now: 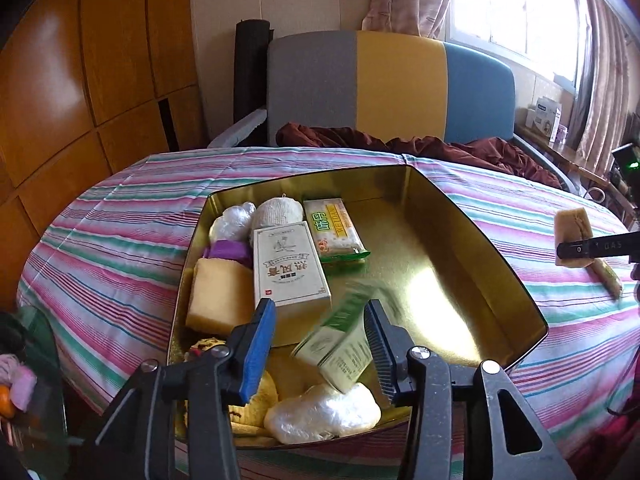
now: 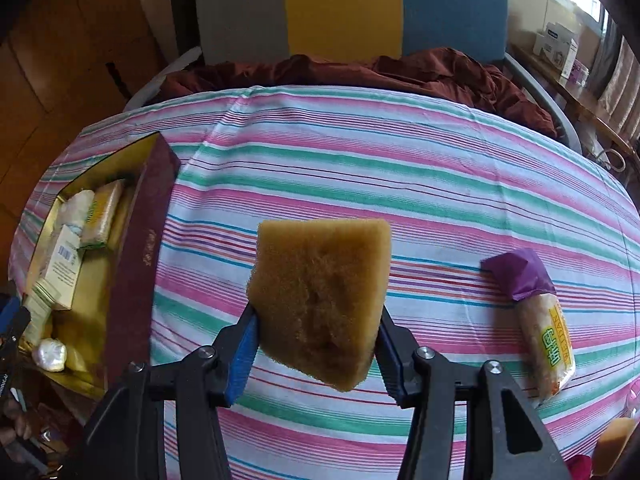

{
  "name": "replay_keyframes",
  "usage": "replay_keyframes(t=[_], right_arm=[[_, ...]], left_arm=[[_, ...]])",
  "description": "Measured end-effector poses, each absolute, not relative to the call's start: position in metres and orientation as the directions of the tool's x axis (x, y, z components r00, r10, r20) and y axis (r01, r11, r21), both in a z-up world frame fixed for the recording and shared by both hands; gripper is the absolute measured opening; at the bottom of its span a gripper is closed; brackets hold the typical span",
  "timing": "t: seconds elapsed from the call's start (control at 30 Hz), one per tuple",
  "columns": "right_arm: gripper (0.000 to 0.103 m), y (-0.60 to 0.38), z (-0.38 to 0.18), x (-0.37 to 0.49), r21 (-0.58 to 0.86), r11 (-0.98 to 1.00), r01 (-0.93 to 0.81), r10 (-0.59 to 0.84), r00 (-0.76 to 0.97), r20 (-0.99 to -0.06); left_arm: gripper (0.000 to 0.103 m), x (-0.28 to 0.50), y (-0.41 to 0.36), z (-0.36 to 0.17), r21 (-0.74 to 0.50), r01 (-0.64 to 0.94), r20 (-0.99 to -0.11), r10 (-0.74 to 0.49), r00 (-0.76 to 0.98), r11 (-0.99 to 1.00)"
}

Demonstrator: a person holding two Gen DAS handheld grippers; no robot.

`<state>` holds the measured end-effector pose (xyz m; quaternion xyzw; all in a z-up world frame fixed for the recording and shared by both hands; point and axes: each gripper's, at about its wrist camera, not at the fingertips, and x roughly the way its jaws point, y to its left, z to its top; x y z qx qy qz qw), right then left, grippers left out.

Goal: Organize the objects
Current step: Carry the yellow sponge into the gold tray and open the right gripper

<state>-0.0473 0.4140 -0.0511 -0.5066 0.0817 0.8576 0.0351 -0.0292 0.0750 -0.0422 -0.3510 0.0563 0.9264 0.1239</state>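
Observation:
A gold-lined tin box sits on the striped tablecloth and holds several items: a white carton, a green snack pack, a yellow sponge and wrapped white bundles. My left gripper is open over the box's near end; a blurred green-and-white carton lies tilted between its fingers, free of them. My right gripper is shut on a brown sponge above the cloth; the sponge also shows in the left wrist view. The box shows at left in the right wrist view.
A snack pack and a purple cloth lie on the tablecloth at right. Another yellow sponge sits at the near right edge. A chair with a maroon cloth stands behind the table.

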Motion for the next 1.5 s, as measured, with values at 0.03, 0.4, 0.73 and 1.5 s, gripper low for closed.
replay_keyframes(t=[0.03, 0.4, 0.73, 1.5], right_arm=[[0.053, 0.405, -0.048, -0.05, 0.113, -0.986, -0.124, -0.037, -0.494, -0.869], [0.053, 0.306, -0.019, -0.071, 0.188, -0.98, 0.065, -0.194, -0.531, -0.825], [0.053, 0.222, -0.039, -0.101, 0.222, -0.957, 0.186, -0.285, -0.47, -0.836], [0.07, 0.213, -0.045, -0.093, 0.288, -0.941, 0.175, -0.337, -0.483, -0.808]], left_arm=[[0.047, -0.029, 0.073, -0.041, 0.016, -0.267, -0.663, 0.189, -0.725, -0.964], [0.049, -0.026, 0.043, -0.034, 0.0, -0.205, -0.648, 0.156, -0.745, -0.979], [0.056, -0.026, 0.016, -0.029, 0.004, -0.129, -0.638, 0.096, -0.764, -0.992], [0.066, -0.019, 0.014, -0.026, 0.013, -0.128, -0.629, 0.091, -0.772, -0.992]])
